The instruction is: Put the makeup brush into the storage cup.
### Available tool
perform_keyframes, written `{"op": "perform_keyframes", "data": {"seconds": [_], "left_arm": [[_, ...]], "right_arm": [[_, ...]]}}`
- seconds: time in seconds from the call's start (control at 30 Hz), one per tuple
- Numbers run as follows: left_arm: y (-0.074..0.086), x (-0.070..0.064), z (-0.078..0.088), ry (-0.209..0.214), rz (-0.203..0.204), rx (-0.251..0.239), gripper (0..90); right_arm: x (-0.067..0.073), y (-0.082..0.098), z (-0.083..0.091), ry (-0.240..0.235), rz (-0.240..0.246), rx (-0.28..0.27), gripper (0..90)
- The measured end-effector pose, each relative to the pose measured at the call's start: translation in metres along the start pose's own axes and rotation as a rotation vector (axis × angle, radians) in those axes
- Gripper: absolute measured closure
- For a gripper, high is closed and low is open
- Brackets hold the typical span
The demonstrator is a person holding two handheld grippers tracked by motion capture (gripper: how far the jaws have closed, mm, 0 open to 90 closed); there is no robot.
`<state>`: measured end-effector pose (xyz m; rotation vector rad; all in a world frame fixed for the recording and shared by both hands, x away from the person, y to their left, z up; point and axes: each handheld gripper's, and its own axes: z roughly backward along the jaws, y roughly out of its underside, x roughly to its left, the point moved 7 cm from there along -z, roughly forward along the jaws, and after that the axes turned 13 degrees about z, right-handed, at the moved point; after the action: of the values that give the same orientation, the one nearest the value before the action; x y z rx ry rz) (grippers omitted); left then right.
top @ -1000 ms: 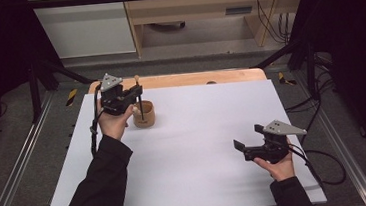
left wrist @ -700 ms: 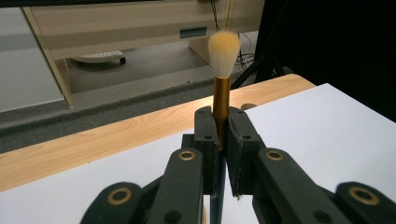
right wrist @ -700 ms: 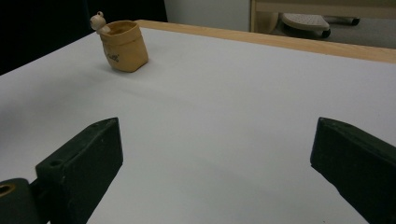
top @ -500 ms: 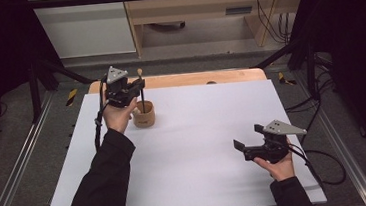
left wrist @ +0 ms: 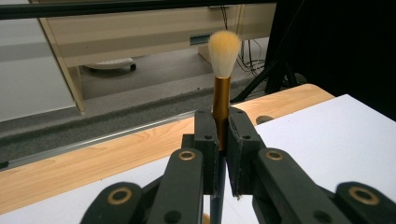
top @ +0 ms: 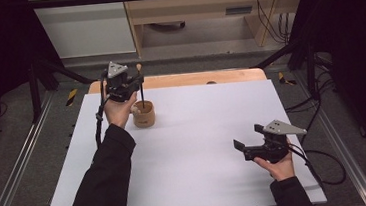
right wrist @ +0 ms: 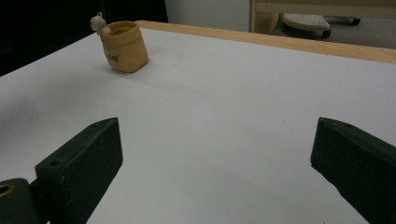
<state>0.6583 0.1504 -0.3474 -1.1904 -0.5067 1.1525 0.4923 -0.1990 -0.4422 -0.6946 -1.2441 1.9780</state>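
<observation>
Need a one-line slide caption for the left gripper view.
Left claw shut on an upright brush, bristles up, above the white table.

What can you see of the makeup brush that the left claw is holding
The brush has a fluffy cream-coloured tuft on top, a shiny gold metal-looking collar below it and a thin dark handle. It stands upright, tuft up, pinched between the black pads of the left claw, which close on the lower collar. In the high view its handle points down toward the mouth of the small tan pouch on the white table; whether the tip is inside is unclear.
</observation>
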Motion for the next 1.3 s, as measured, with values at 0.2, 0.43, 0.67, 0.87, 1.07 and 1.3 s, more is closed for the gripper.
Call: {"op": "perform_keyframes", "data": {"seconds": [0.2,0.43,0.67,0.87,1.07,1.3], "left_arm": [[0.002,0.007,-0.005,-0.015,0.004,-0.002,83.9],[0.004,0.010,-0.009,-0.015,0.000,-0.002,83.9],[0.008,0.010,-0.014,-0.010,-0.015,-0.002,83.9],[0.015,0.014,-0.018,-0.014,-0.016,0.004,83.9],[0.024,0.017,-0.022,-0.014,-0.018,0.011,83.8],[0.033,0.019,-0.024,-0.020,-0.016,0.021,83.9]], "right_arm": [[0.000,0.000,0.000,-0.001,0.001,0.000,2.8],[0.000,0.001,-0.001,0.001,0.002,0.002,2.8],[0.000,-0.001,0.000,-0.002,-0.002,-0.007,2.8],[0.000,0.000,0.000,-0.001,0.000,-0.002,2.8],[0.001,0.000,-0.001,-0.002,0.001,0.000,2.8],[0.001,0.000,-0.001,-0.003,0.002,0.000,2.8]]}}
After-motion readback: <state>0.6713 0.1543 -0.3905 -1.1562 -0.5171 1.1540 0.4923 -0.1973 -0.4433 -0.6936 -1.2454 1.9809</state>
